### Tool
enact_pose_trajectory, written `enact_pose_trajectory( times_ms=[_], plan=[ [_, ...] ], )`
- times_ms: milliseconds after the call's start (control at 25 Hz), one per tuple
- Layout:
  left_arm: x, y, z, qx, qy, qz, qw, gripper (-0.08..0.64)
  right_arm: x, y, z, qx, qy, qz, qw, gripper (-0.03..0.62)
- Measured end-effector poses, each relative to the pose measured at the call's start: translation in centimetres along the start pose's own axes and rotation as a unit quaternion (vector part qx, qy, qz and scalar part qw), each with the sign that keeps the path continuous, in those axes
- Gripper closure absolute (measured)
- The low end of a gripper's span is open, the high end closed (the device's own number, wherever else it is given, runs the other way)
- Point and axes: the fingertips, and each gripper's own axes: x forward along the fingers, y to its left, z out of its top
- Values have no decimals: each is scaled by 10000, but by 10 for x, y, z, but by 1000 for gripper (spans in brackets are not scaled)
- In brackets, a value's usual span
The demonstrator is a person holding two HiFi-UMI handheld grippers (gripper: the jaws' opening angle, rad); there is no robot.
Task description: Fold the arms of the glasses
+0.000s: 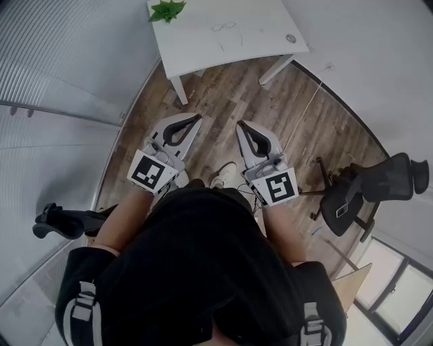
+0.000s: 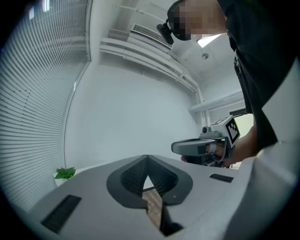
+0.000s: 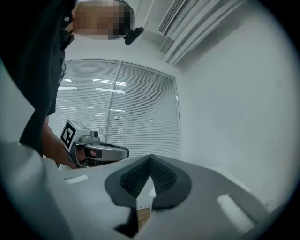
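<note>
A: Glasses point(image 1: 225, 27) – where?

B: Far end of head view, on white counter point(image 1: 264, 20), approx. mid-top. Thin wire, v. faint vs. the white. Lenses barely made out, w/ arms seemingly trailing toward near edge. Prob. unfolded, but too small to confirm.

A: Jaws?

B: L gripper point(image 1: 198, 118): shut, pads pressed together, nothing clamped. R gripper point(image 1: 239, 125): same, closed on nothing. Held level, side by side over wood floor point(image 1: 223, 94), well apart from counter and glasses.

A: Anything cut off?

B: Counter cropped by top of frame, only two legs showing. Plant point(image 1: 166, 10) at its left corner, partly cropped too. Small round thing point(image 1: 291, 38) near right corner, too small to ID. Black chair point(image 1: 365, 189) at right. Black top of the person filling the bottom half and hiding the floor underfoot, w/ one pale shoe point(image 1: 223, 174) peeking out between the grippers.

A: More from the gripper views?

B: Not much. L gripper view: own closed jaws low in frame, plant at left, R gripper at right w/ hand half hidden behind marker cube. R gripper view: own closed jaws, L gripper at left, blinds point(image 3: 140, 108) behind. Glasses not made out in either.
</note>
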Motion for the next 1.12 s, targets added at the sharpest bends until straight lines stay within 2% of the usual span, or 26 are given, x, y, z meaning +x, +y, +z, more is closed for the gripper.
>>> enact_pose_trajectory(
  times_ms=[240, 1120],
  plan=[
    [-5, -7, -1, -139, 55, 22, 9999, 552, -6, 4, -5, 83, 119, 4, 9999, 581],
    [3, -7, -6, -128, 101, 29, 9999, 551, -8, -11, -6, 36, 81, -73, 9999, 580]
  ],
)
